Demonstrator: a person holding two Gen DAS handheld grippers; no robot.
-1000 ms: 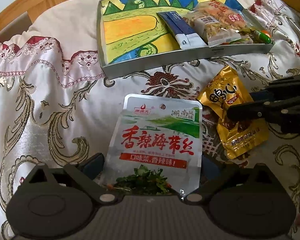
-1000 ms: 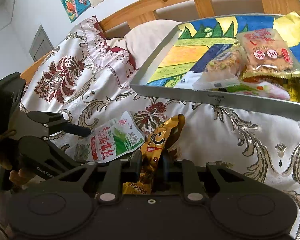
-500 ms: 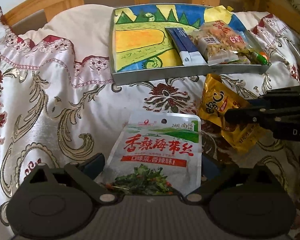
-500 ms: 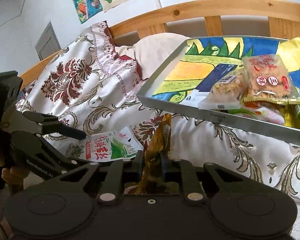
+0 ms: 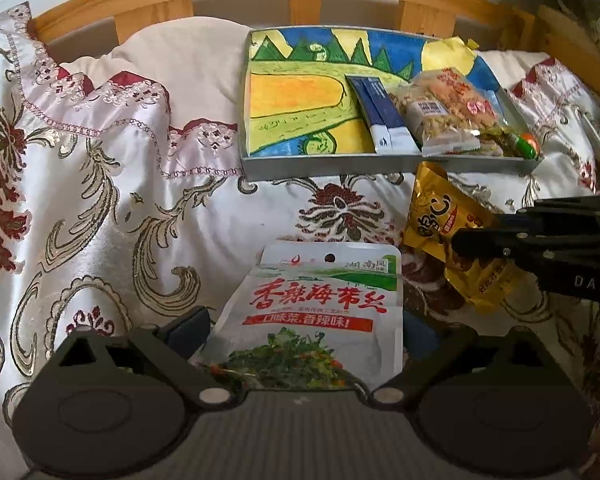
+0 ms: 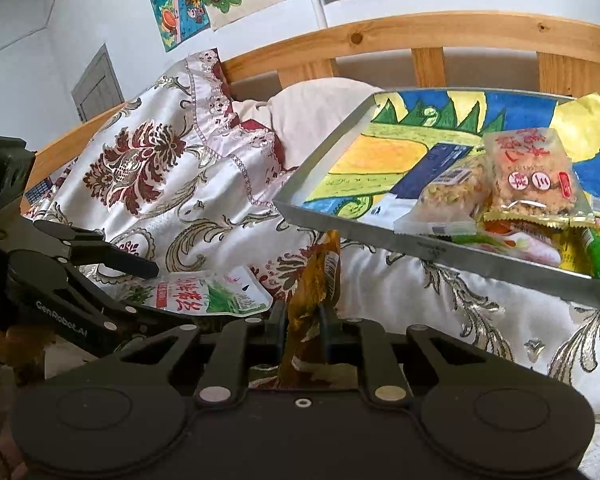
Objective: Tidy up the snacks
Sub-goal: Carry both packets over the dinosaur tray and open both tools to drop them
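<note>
While pinched upright, the golden snack packet [image 6: 314, 280] looks crumpled

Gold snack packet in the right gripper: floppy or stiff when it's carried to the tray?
Probably semi-floppy: the gold snack packet stands edge-up above the right gripper but looks creased and slightly bent. Likely light, since a pinch near one end holds it clear of the bedspread. The glossy film may be slippery, so it could swing or slide on the way to the tray.

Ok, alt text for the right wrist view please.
The right gripper pinches a gold snack packet upright above a floral bedspread. A painted tray of snacks sits ahead right; the left gripper holds a white seaweed packet.
</note>
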